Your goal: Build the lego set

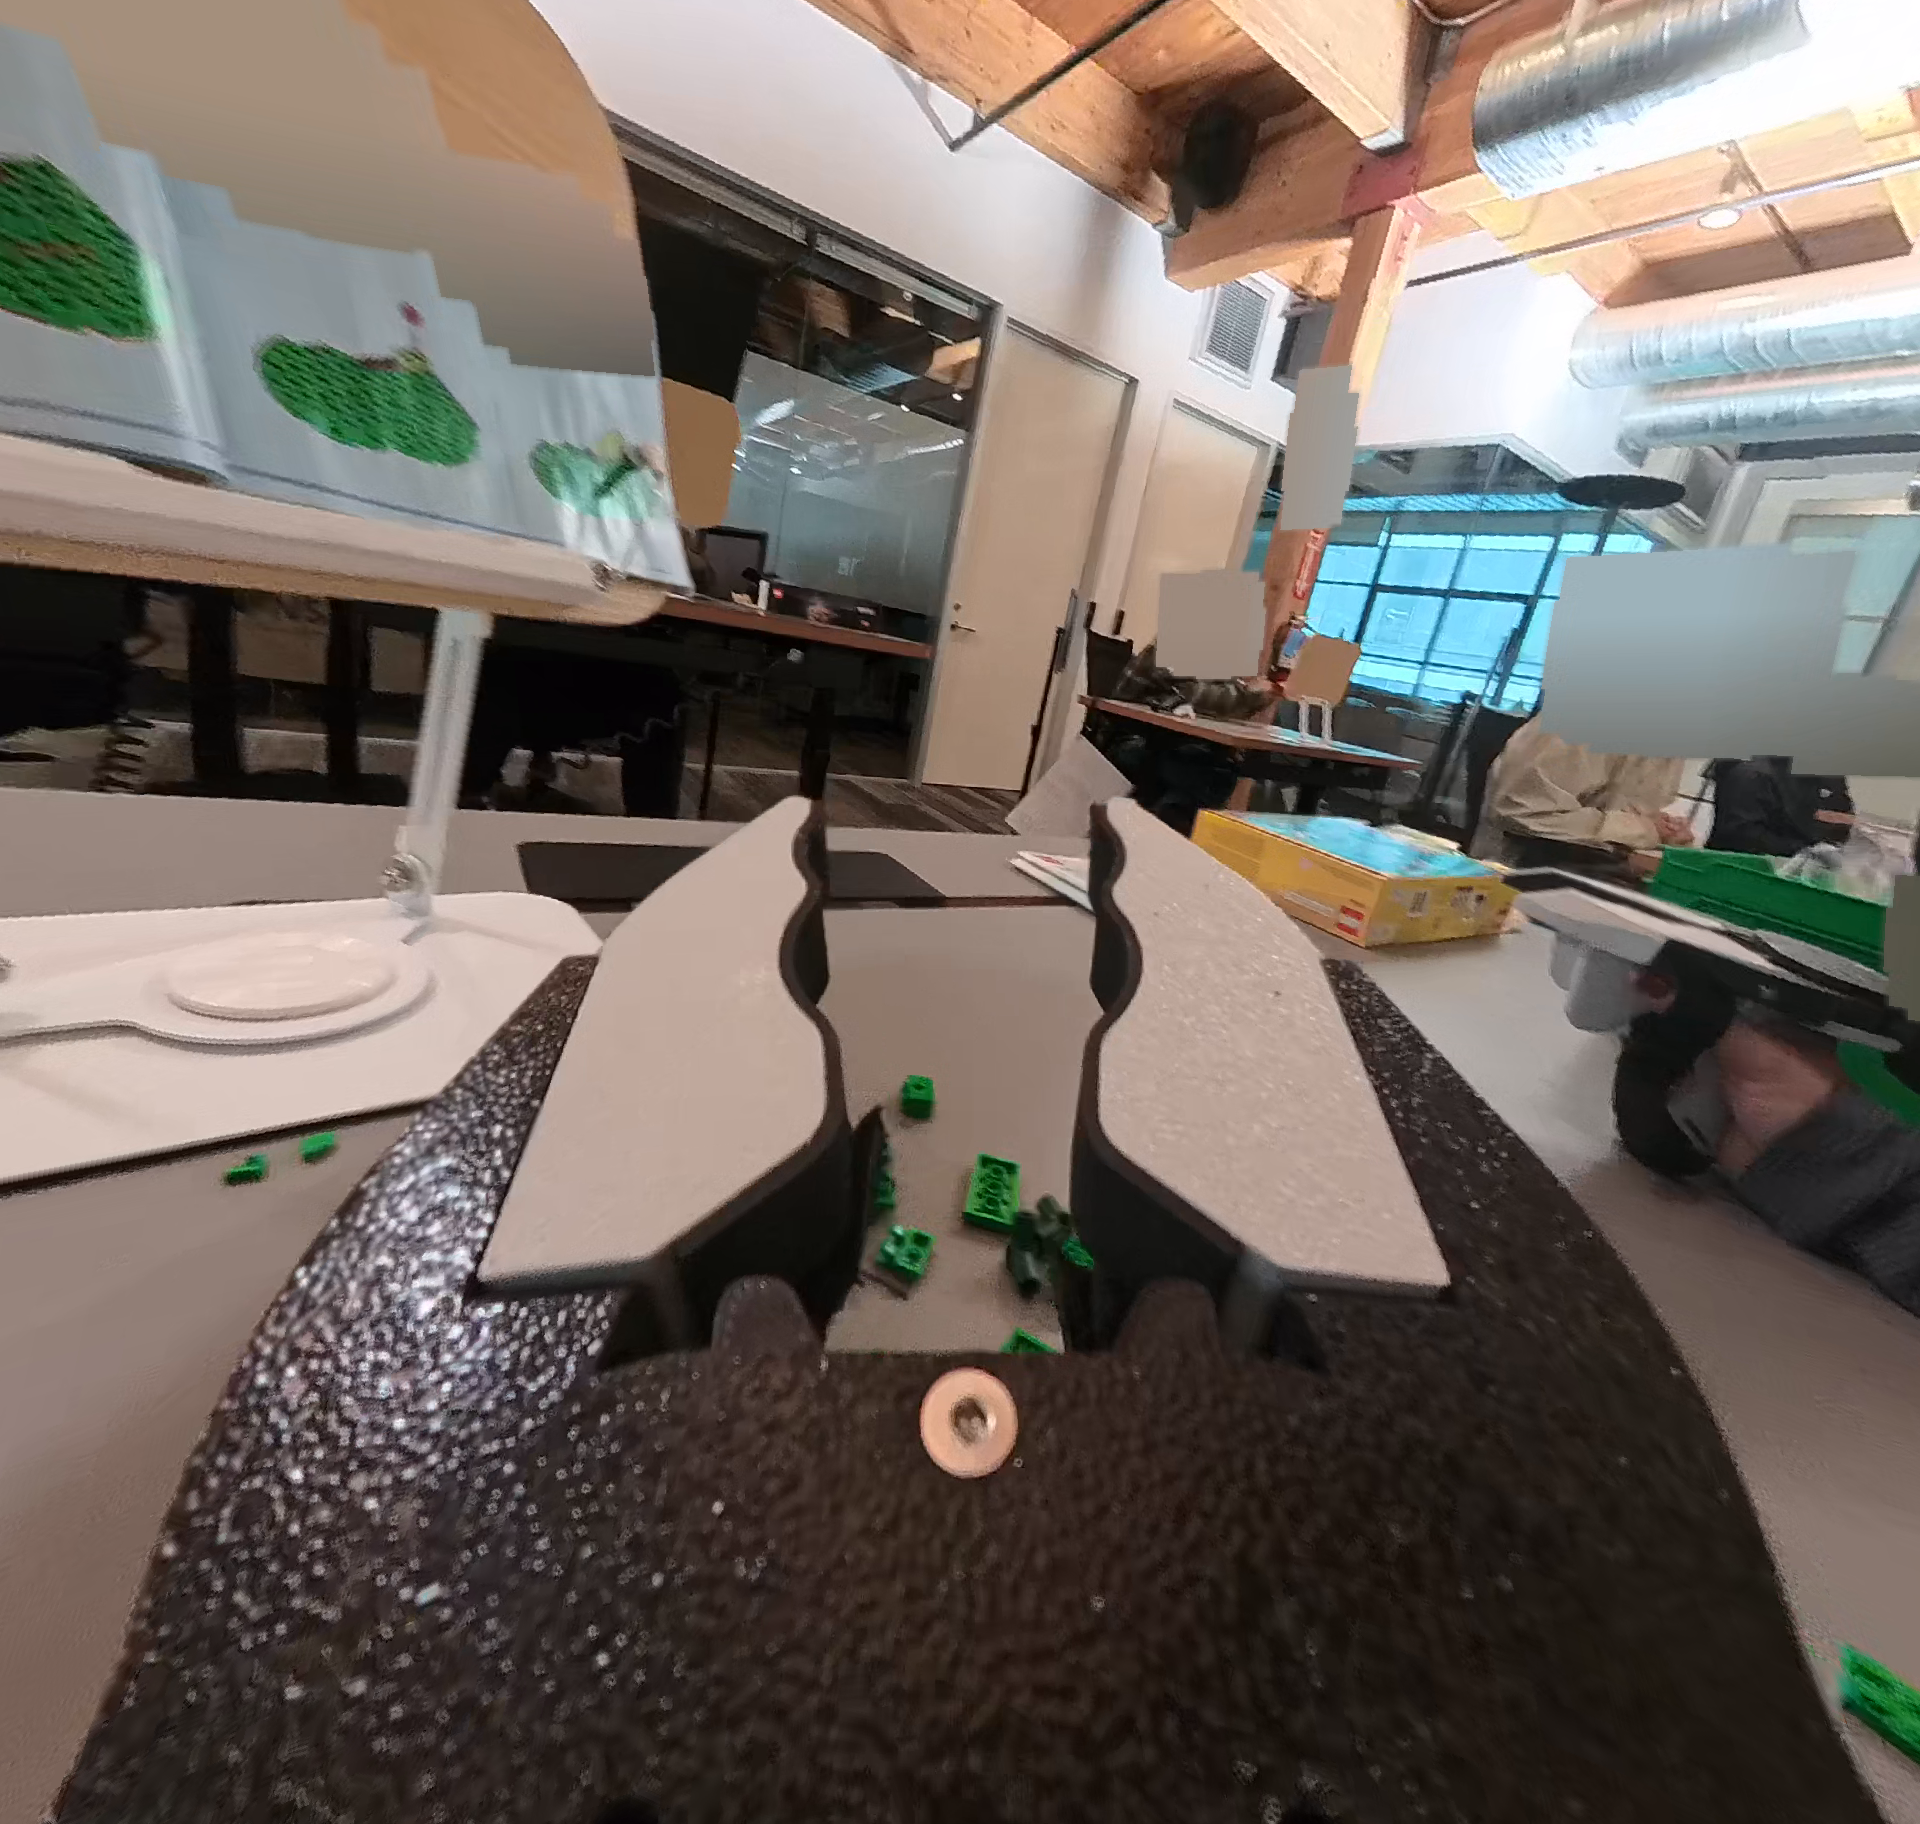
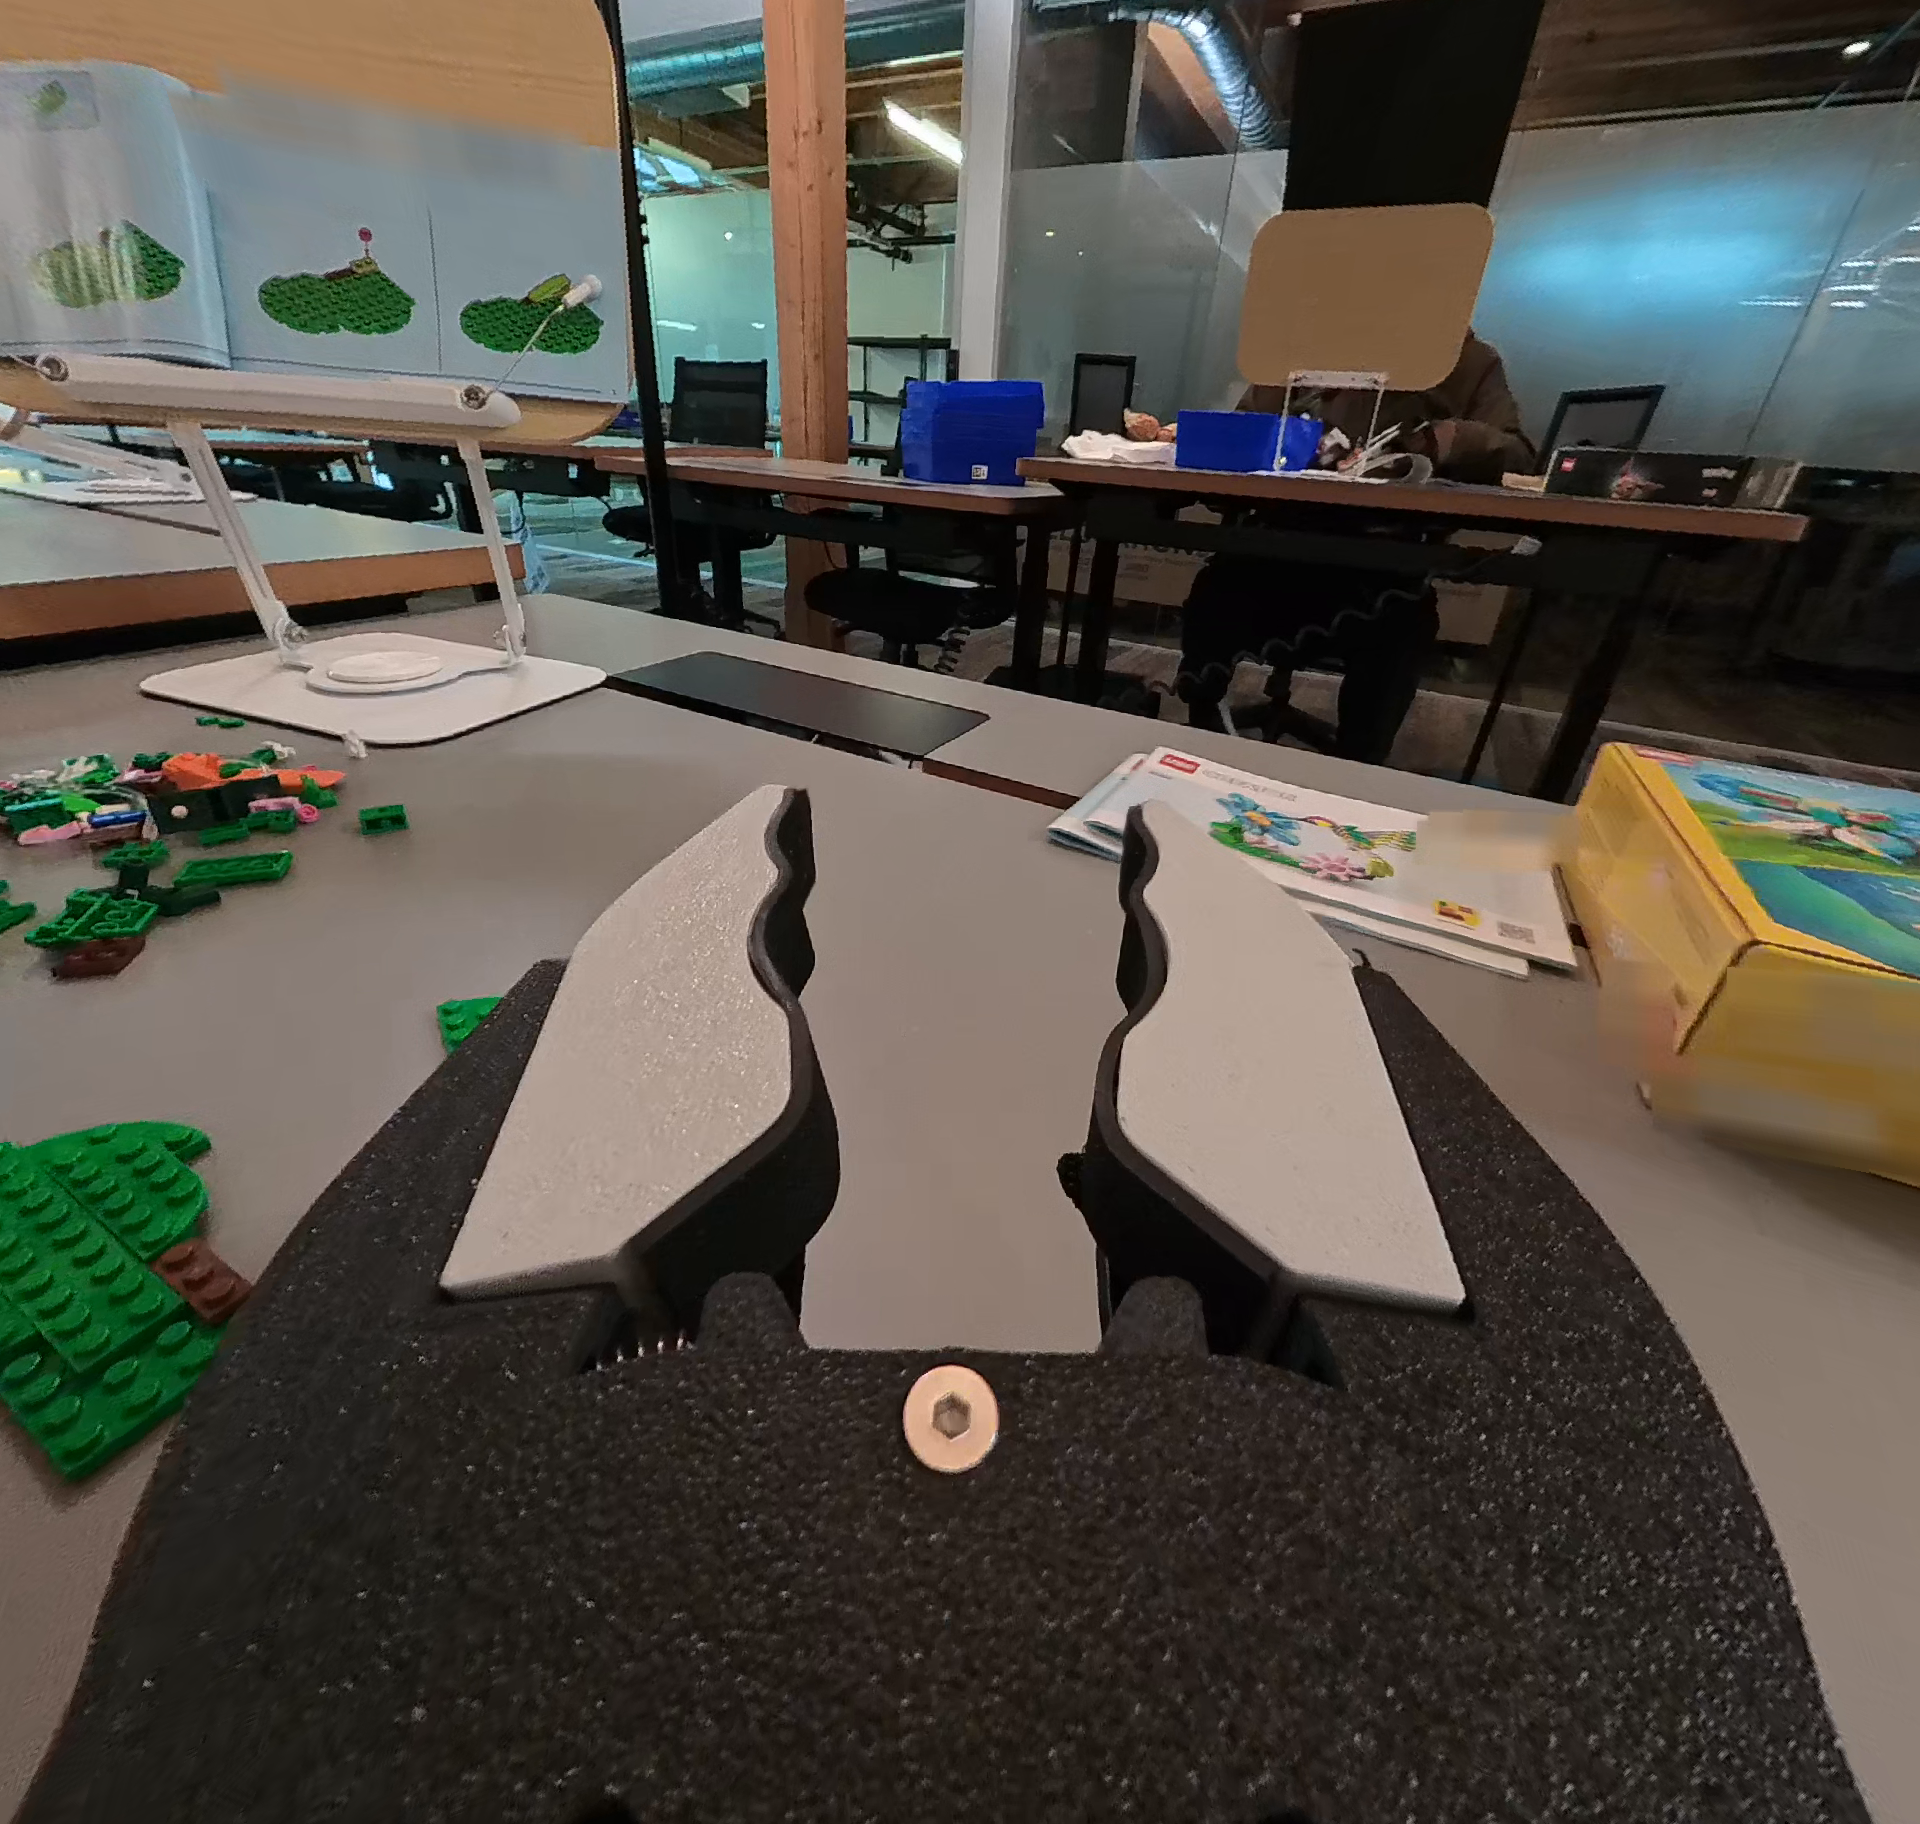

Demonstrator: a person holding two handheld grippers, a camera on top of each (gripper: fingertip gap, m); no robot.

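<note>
My left gripper is open and empty, held over the grey table above several small loose green bricks. My right gripper is open and empty over bare table. A green plate assembly with a brown brick on its edge lies at the lower left of the right wrist view. A pile of loose green, pink and orange pieces lies farther back on the left. An open instruction book rests on a white stand. The right gripper also shows at the right edge of the left wrist view, held by a hand.
A yellow set box lies on the right, with instruction booklets beside it. A black panel is set in the table's far side. A green bin stands far right. People sit at tables behind. The green plate assembly is about 15 cm from my right fingertips.
</note>
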